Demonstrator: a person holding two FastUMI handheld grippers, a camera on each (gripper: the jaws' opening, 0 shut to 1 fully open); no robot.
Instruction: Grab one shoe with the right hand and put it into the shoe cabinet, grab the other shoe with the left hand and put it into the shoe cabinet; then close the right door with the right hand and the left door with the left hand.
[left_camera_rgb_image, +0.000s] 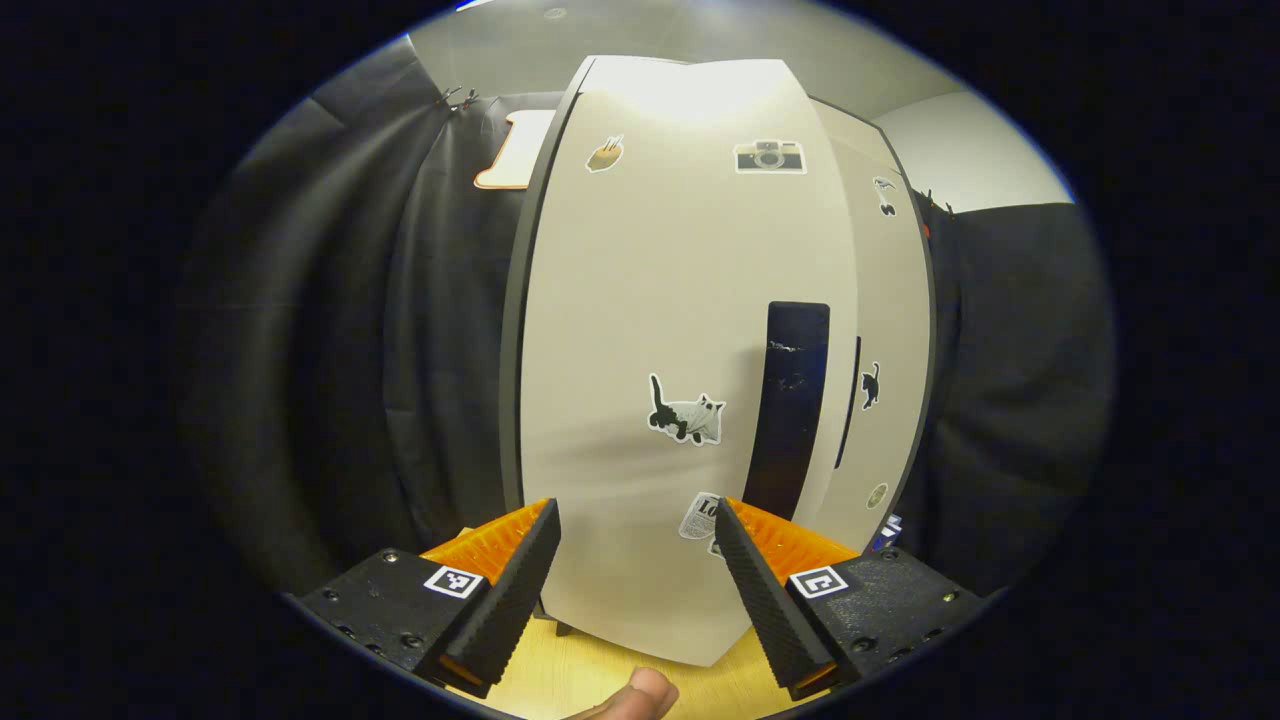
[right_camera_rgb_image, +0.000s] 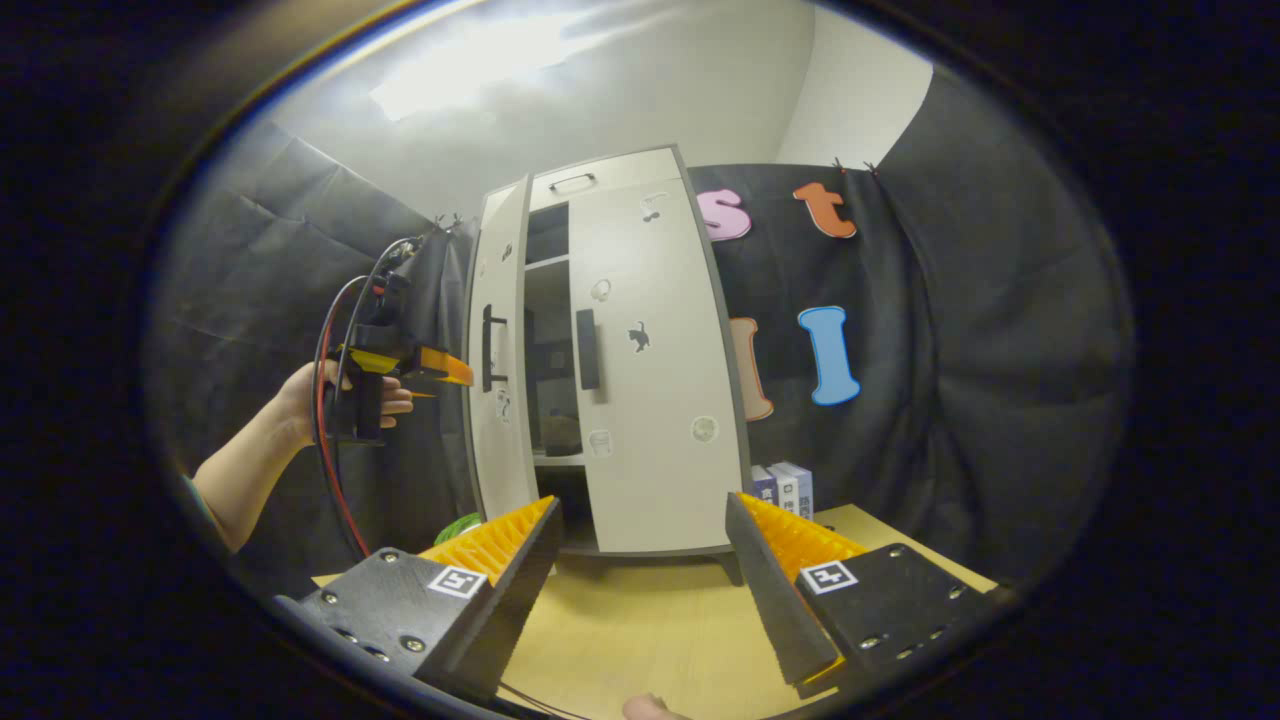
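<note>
Nearest the lens in the left gripper view, the left hand-held gripper has its two fingers spread wide with nothing between them, and a fingertip of the person shows at the bottom edge over the pale wooden worktop. Just ahead of those fingers stands the left door of the shoe cabinet, seen face on, with a cat sticker at mid height, a camera sticker near the top and a dark upright handle toward its right edge. Whether the fingers touch the door cannot be told from here.

In the right gripper view the right hand-held gripper is likewise spread and holds nothing, poised over the worktop well back from the cabinet. From this side the left door stands ajar, swung outward, while the right door lies flat against the cabinet front. Through the gap between them shelves show, and a dim shape on the lower shelf may be a shoe, though it is too dark to tell. The left hand-held gripper, gripped by a hand, is up at the outer face of the left door beside its handle. Small boxes stand at the cabinet's right foot.
</note>
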